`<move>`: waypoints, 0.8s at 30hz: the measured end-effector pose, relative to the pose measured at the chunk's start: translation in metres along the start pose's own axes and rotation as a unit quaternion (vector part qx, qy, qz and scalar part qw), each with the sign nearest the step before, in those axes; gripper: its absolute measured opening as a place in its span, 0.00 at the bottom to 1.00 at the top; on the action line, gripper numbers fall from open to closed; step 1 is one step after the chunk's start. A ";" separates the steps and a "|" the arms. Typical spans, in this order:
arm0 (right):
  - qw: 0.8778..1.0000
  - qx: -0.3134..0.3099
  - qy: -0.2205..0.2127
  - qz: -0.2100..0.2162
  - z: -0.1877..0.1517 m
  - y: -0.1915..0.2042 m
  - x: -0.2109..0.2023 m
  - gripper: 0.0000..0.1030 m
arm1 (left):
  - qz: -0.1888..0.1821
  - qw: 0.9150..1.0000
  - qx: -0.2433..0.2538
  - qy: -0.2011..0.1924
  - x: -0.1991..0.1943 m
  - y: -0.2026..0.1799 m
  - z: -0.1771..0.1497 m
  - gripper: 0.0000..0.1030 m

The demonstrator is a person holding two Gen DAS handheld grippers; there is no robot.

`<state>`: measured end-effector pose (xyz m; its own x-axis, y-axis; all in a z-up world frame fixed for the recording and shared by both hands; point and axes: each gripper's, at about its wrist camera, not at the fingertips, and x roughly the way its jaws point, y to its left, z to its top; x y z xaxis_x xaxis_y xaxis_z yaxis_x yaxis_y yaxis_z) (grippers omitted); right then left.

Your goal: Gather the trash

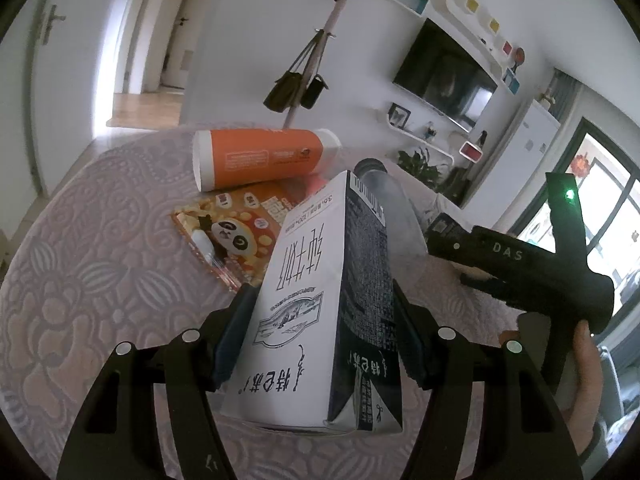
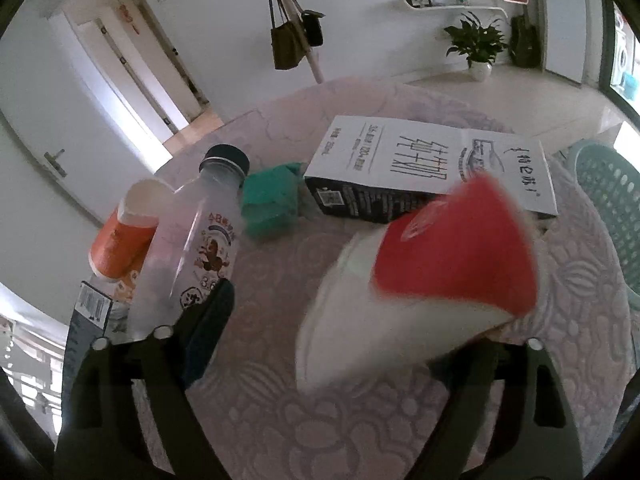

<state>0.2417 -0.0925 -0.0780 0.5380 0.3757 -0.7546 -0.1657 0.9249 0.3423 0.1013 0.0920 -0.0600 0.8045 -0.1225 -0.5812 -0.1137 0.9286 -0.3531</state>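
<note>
Clamped between the left gripper point(image 1: 320, 304) pads, right up close: milk carton point(image 1: 296, 248), tilted, pinched across its lower body. Probably light and empty, cardboard walls soft enough to buckle, so best squeezed gently near the stiff folded edges. Over at the right gripper point(image 2: 360, 312), spread wide, blurred red-and-white cup point(image 2: 420, 280) between the fingers, over toward the right-hand one, clear of the left pad. Thin, crushable, slick by the look; better taken across the rim. Just left of that left finger, upright plastic bottle point(image 2: 192, 248). Farther ahead, green wad point(image 2: 270, 204), second carton point(image 2: 400, 152) lying flat, orange cup point(image 2: 116, 248) tipped over on the tablecloth point(image 2: 280, 280)
</note>
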 end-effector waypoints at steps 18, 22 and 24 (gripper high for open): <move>0.994 -0.090 0.023 0.063 -0.049 -0.041 -0.073 0.66 | 0.008 1.000 0.004 0.003 0.000 -0.009 0.002 0.61; 0.998 -0.063 -0.013 0.023 -0.037 -0.048 -0.077 0.84 | 0.010 1.000 0.004 0.005 0.002 -0.010 0.002 0.58; 0.998 -0.047 -0.011 0.028 -0.028 -0.045 -0.069 0.84 | 0.010 1.000 0.003 0.004 0.001 -0.011 0.002 0.58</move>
<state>0.1888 -0.1581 -0.0573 0.5436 0.4274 -0.7224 -0.2732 0.9039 0.3292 0.1044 0.0826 -0.0554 0.7970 -0.1075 -0.5944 -0.1258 0.9329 -0.3374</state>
